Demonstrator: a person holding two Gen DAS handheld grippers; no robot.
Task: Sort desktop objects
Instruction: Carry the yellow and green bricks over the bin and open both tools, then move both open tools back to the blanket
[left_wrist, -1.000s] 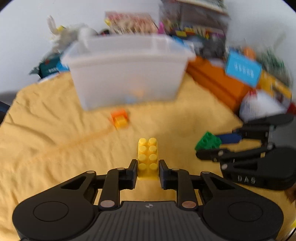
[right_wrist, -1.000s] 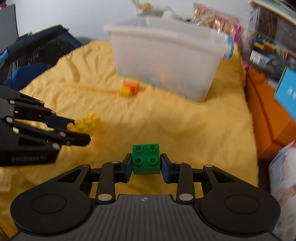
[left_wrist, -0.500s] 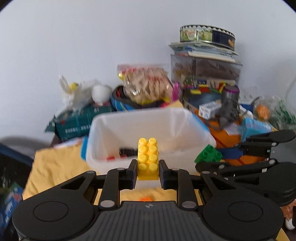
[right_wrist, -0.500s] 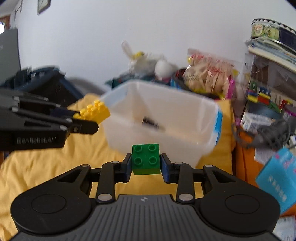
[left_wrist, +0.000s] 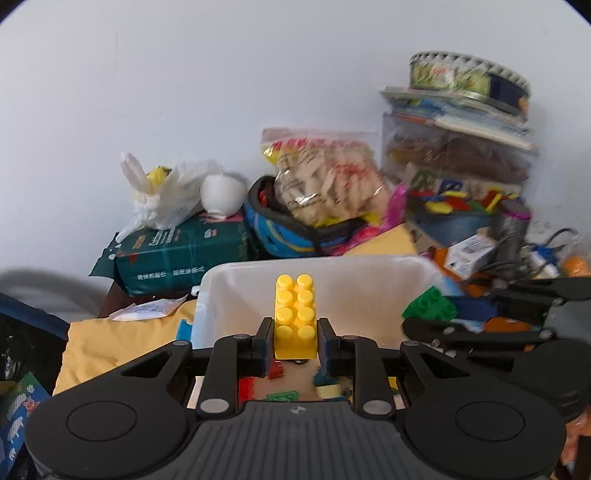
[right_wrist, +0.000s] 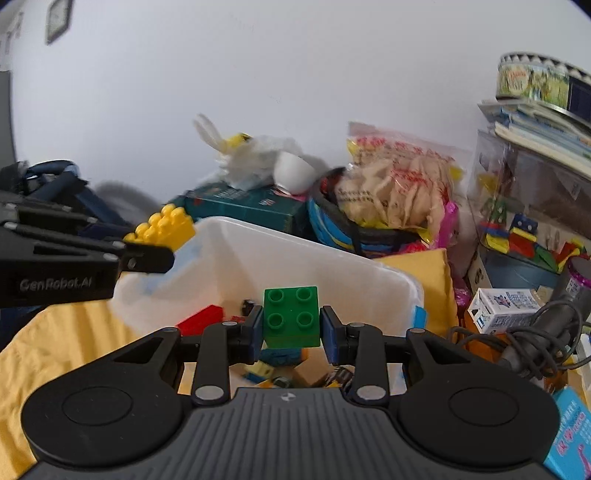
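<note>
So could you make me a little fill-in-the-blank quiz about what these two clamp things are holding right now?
1. The left hand-held gripper is shut on a ____ brick.
2. The right hand-held gripper is shut on a ____ brick.
3. Both bricks hang over a white plastic ____.

Missing words: yellow; green; bin

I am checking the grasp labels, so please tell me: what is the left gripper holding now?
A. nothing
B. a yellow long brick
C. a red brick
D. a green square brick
B: the left gripper is clamped on the yellow long brick, held over the white bin.
</note>
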